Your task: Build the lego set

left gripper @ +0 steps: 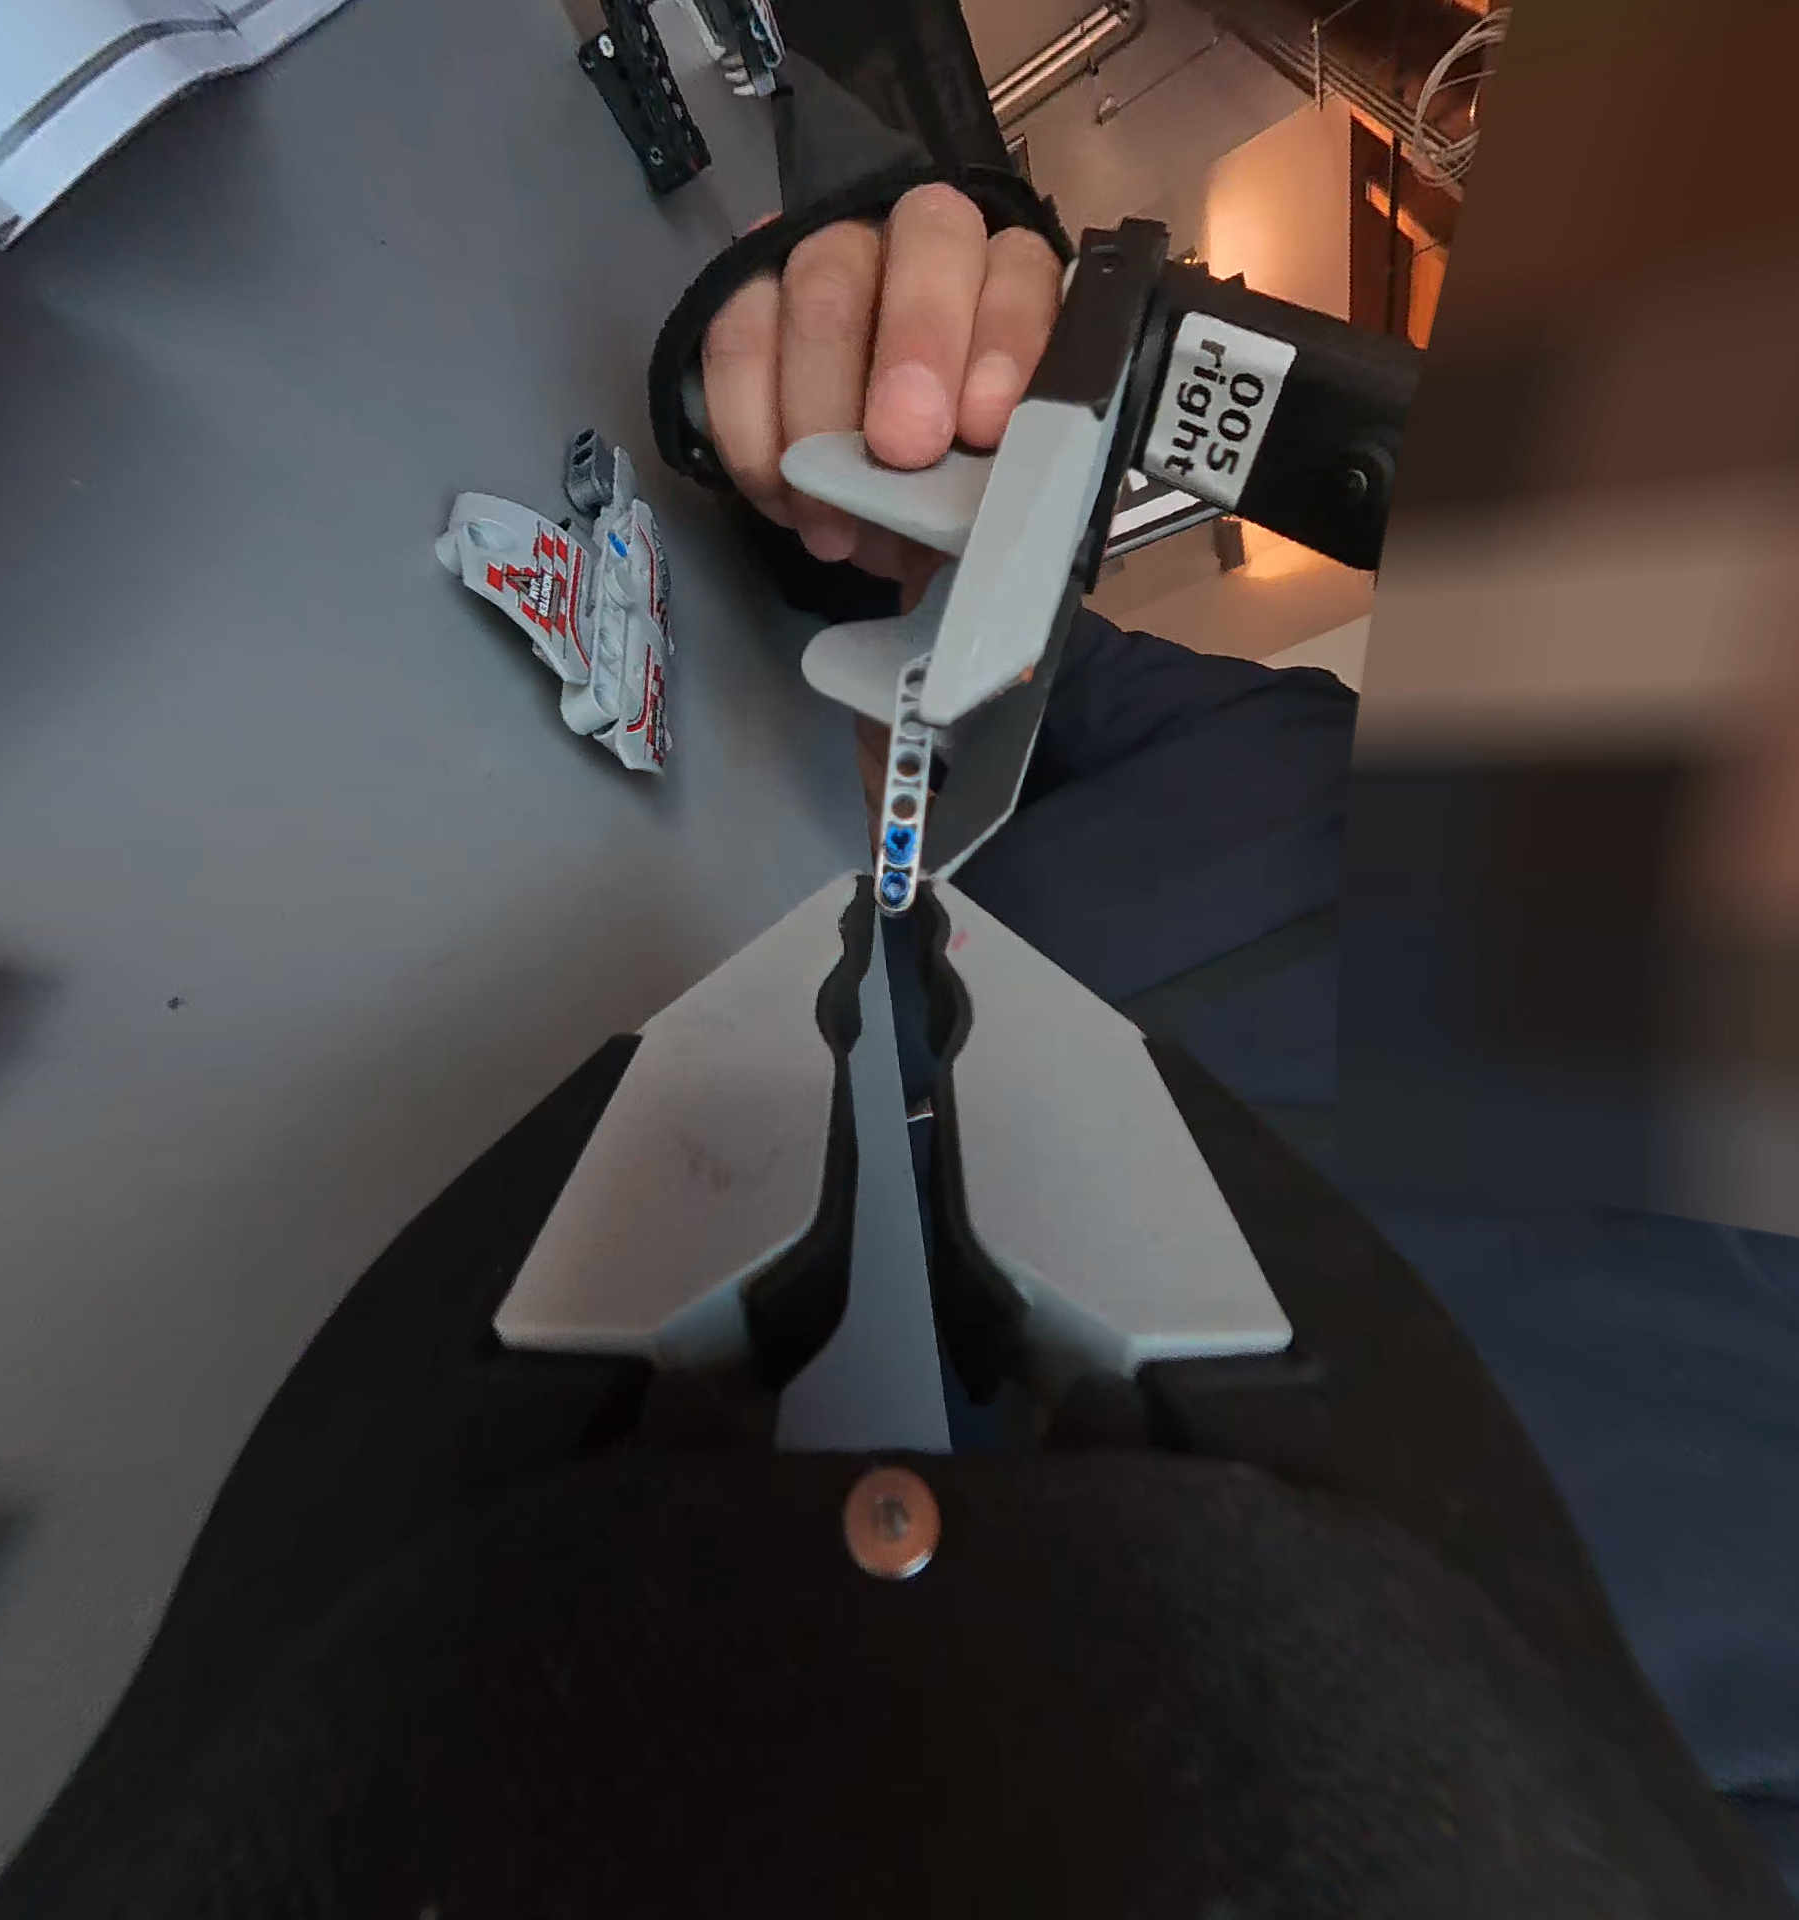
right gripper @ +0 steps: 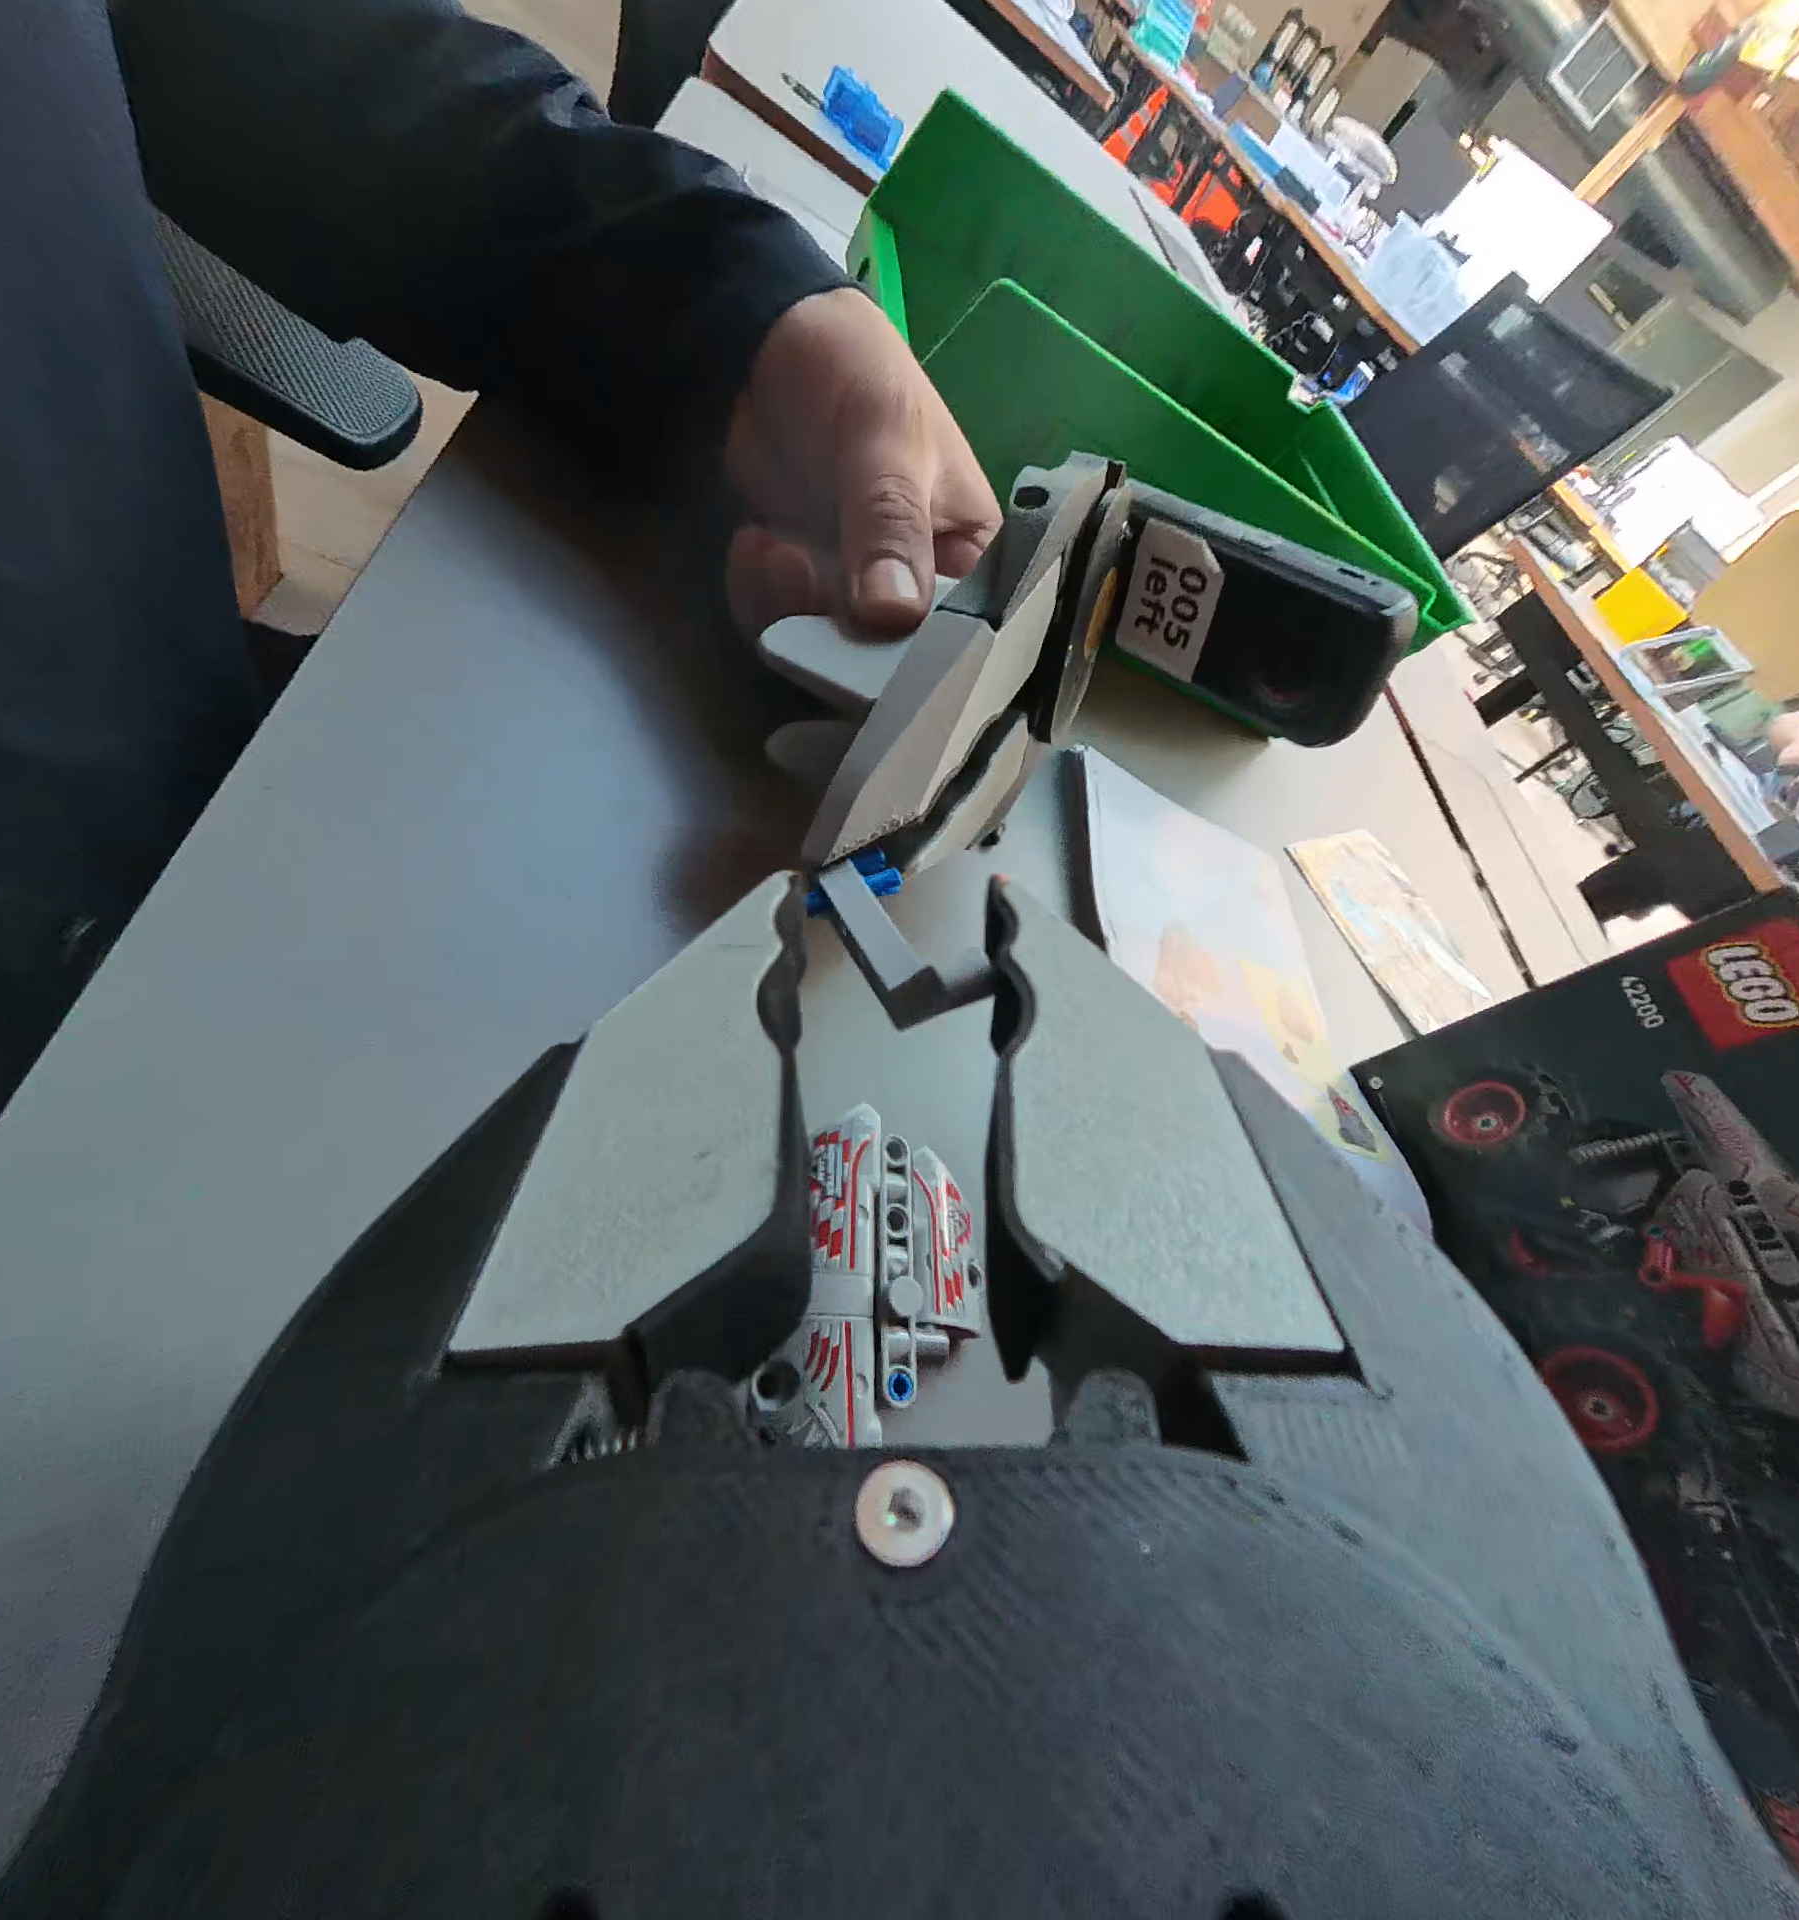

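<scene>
A grey bent lego beam [left gripper: 906, 774] with blue pins [left gripper: 896, 885] in its end holes is held in the air between both grippers. My left gripper [left gripper: 895, 896] is shut on the pinned end. My right gripper [right gripper: 897, 906] has the beam [right gripper: 879, 951] spanning its jaws, the beam's ends touching both fingers. In the right wrist view the left gripper [right gripper: 853, 857] pinches the blue pins [right gripper: 877, 862]. A grey panel assembly with red-and-white stickers [left gripper: 573, 623] lies on the table, below the right gripper [right gripper: 874, 1247].
The grey table [left gripper: 251, 883] carries a black beam assembly [left gripper: 656, 104] and white sheets [left gripper: 64, 104] at the far side. A black instruction booklet [right gripper: 1653, 1195], paper sheets [right gripper: 1217, 935] and green bins [right gripper: 1134, 343] lie to the right. A person's torso sits close by. My left and right fingertips are right by each other.
</scene>
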Available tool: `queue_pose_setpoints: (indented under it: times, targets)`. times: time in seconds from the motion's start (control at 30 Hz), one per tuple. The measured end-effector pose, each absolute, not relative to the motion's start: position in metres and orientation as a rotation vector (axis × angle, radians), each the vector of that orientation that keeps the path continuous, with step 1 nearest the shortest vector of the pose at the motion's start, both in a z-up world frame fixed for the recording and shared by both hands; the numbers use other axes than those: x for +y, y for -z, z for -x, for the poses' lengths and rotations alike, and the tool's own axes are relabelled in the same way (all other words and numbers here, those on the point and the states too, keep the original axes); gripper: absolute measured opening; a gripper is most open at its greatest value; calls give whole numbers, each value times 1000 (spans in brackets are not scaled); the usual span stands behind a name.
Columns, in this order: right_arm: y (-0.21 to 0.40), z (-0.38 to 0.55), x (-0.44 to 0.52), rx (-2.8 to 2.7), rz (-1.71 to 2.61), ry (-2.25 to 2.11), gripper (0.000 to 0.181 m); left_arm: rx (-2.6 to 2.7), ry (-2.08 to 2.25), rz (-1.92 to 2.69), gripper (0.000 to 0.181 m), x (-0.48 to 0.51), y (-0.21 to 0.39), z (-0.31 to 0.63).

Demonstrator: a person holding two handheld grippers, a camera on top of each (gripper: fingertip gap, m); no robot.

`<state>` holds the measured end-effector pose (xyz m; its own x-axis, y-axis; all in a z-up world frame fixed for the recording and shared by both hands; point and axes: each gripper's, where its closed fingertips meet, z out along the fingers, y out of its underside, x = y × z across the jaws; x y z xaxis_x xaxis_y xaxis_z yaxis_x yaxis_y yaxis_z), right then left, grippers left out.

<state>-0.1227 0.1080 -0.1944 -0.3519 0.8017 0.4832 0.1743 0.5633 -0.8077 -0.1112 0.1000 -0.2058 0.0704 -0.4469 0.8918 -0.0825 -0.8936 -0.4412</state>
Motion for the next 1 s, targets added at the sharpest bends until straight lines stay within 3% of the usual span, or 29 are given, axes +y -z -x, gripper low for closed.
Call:
queue_pose_setpoints:
  times: [0.07,0.3,0.43,0.57,1.0]
  targets:
    - [193,121,108,-1839,765,-809,26,544,1911,2075,5,98,206,109]
    - [196,115,101,-1894,718,-816,35,551,1952,2046,5,95,202,107]
    - [204,119,104,-1912,714,-721,18,563,1968,2039,6,92,201,103]
    - [201,118,109,-1879,747,-730,25,528,1944,2012,5,97,199,105]
    - [198,117,112,-1842,776,-755,19,501,1827,1969,5,111,196,109]
